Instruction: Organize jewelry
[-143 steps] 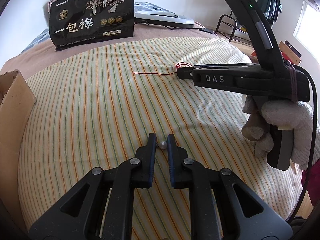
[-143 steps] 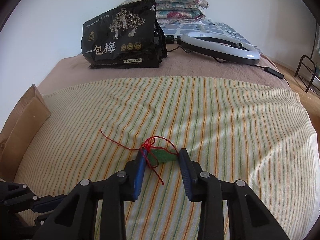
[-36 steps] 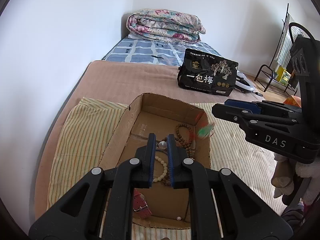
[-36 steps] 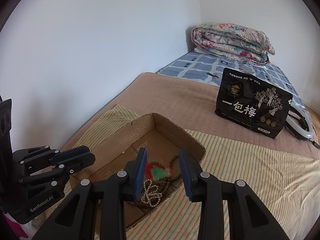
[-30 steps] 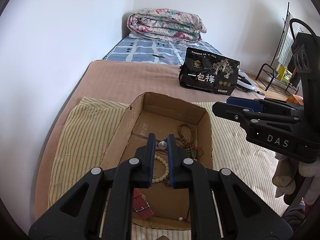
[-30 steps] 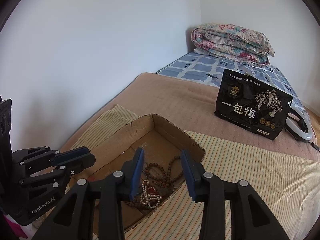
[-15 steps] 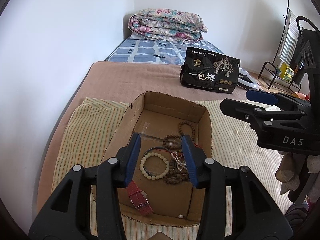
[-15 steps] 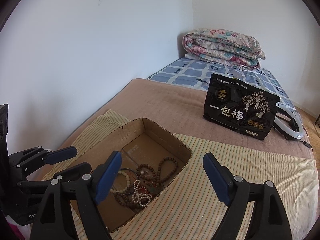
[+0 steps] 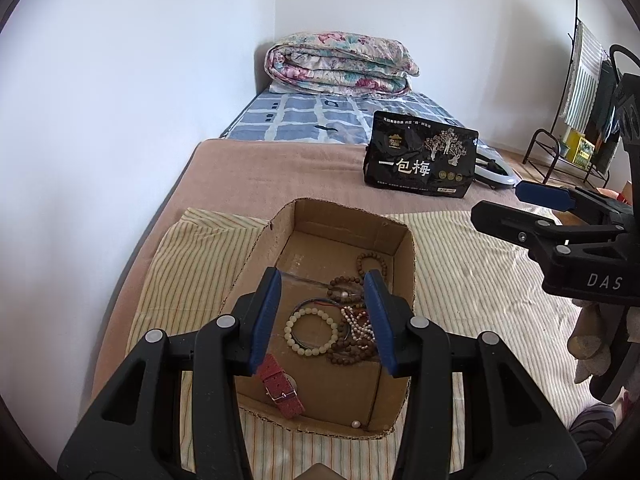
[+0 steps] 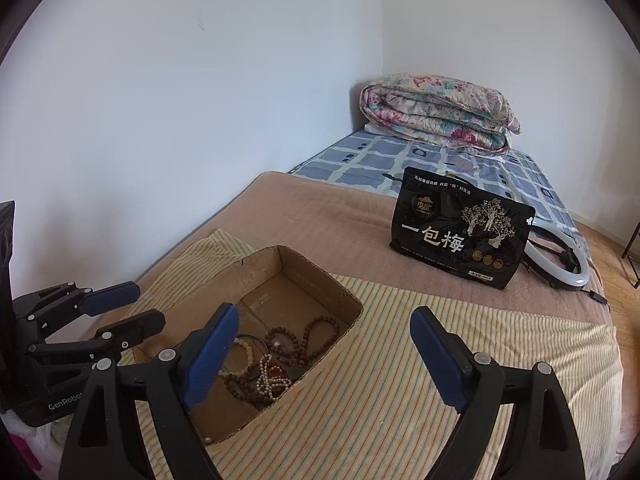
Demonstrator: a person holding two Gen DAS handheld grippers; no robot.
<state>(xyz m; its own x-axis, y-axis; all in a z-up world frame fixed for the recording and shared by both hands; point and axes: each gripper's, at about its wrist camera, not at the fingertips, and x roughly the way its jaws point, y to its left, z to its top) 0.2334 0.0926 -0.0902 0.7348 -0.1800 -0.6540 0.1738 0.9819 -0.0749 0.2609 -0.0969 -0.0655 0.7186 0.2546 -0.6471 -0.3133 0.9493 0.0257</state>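
My left tongs (image 9: 322, 312) apart, empty, above cardboard box (image 9: 404, 264). My right tongs (image 10: 324, 354) wide apart, empty, box edge at 9 o'clock. Box holds cream bead bracelet (image 9: 310, 332), brown bead strands (image 9: 352, 354), red watch strap (image 9: 280, 386), loose pearl (image 9: 353, 424) in near corner. Striped cloth (image 10: 440, 344) shows no jewelry. Judgement: gathering seems done; nothing visible left to collect.

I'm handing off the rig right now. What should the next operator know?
Left tongs: open, holding nothing, above the box.
Right tongs: open wide, holding nothing, over the box's near edge.
In the box: a pale bead bracelet, brown beads, a pearl strand, a red strap and a loose pearl.
No jewelry shows on the striped cloth; check outside these views.
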